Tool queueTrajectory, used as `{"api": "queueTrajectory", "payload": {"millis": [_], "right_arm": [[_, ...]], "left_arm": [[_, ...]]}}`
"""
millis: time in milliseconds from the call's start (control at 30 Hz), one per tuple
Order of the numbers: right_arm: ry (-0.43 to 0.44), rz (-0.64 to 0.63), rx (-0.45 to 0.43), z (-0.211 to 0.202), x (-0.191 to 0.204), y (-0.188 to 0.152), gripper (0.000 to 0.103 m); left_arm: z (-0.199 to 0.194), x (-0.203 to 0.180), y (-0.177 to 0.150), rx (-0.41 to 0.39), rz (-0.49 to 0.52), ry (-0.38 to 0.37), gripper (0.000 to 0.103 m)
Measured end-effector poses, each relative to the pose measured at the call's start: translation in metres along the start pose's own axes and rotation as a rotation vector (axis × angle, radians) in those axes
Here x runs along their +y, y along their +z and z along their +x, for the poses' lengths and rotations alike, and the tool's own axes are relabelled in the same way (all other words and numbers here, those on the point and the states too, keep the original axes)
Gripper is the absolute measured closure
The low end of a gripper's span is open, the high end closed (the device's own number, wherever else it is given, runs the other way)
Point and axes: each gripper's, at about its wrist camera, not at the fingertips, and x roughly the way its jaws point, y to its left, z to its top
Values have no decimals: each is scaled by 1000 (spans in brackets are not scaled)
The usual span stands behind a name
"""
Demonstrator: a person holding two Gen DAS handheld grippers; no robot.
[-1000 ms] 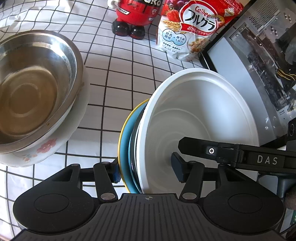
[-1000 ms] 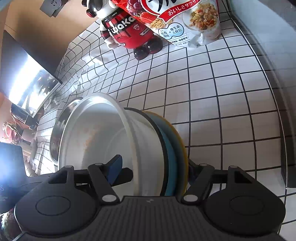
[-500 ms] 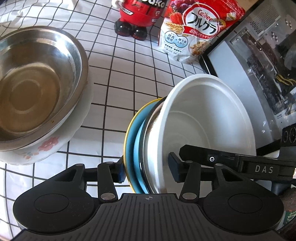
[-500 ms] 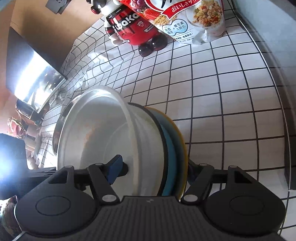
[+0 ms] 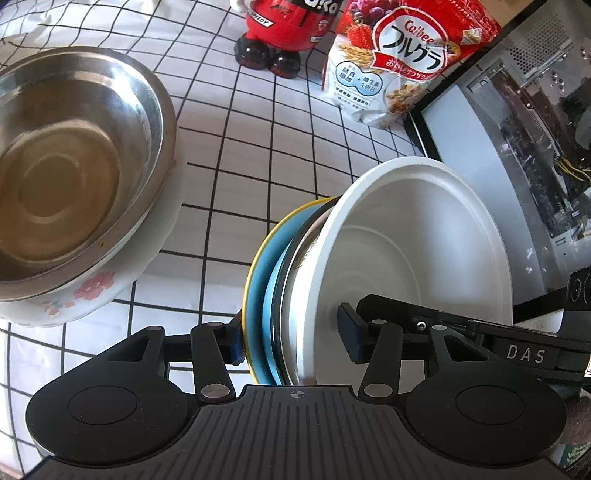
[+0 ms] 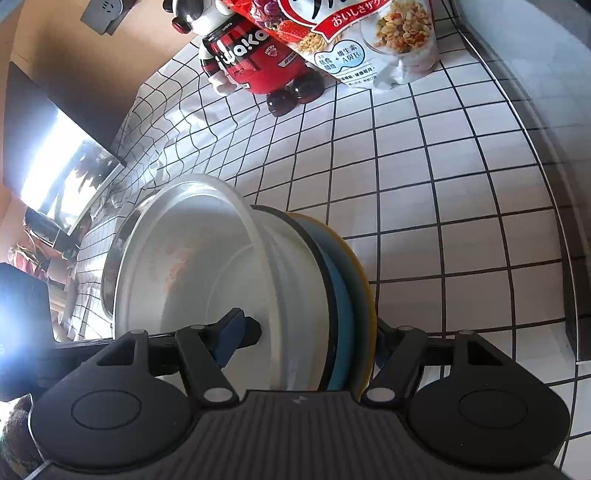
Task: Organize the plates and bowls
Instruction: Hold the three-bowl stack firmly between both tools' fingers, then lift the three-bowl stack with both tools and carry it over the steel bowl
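Both grippers clamped 1 nested stack of dishes, held on edge above the checked tablecloth (image 5: 258, 155). The left gripper (image 5: 293, 341) pinched it with 1 finger behind the yellow-rimmed blue plate (image 5: 258, 280) and the other inside the white bowl (image 5: 417, 251). A metal bowl (image 5: 295, 258) showed as a thin band between plate and white bowl. The right gripper (image 6: 314, 341) gripped the same stack from the opposite side, 1 blue pad inside the white bowl (image 6: 207, 266) and the other finger behind the plate (image 6: 354, 280), so its jaws were pressed onto the stack too. From the left view, the bowl's mouth faced right, toward a glass-sided computer case (image 5: 517, 147).

To the left, well apart from the stack, a large steel bowl (image 5: 74, 155) sat inside a white floral dish (image 5: 96, 291) on the cloth. At the far side stood a red toy figure (image 5: 284, 33) and, just beside it, a cereal bag (image 5: 399, 62). In the right view, the same toy (image 6: 255, 62) and bag (image 6: 369, 40) appeared at the top, with a monitor (image 6: 55, 162) at the left edge.
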Motion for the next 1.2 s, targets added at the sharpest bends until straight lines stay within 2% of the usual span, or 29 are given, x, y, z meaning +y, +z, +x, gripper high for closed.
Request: {"api": "queueTrajectory", "payload": {"millis": [400,700,867,1000,1200], "right_arm": [[-4,-18,-22,-26,27,25,33],[36,-115,-70,-34,87,60,33],[87,-177,-52,-9,137,77,33],[139,-218,-1,27,173,85,33],[171,-218,119,88,199,84,33]], "left_arm": [[-30,-12,22,-20,-15,-10,51],[-82,-2,62,-95,-17,-3,50],[-117,30,80,-143,-34,36,50],[-139,66,87,-170,-75,91,50],[-140,119,90,-131,-147,147,50]]}}
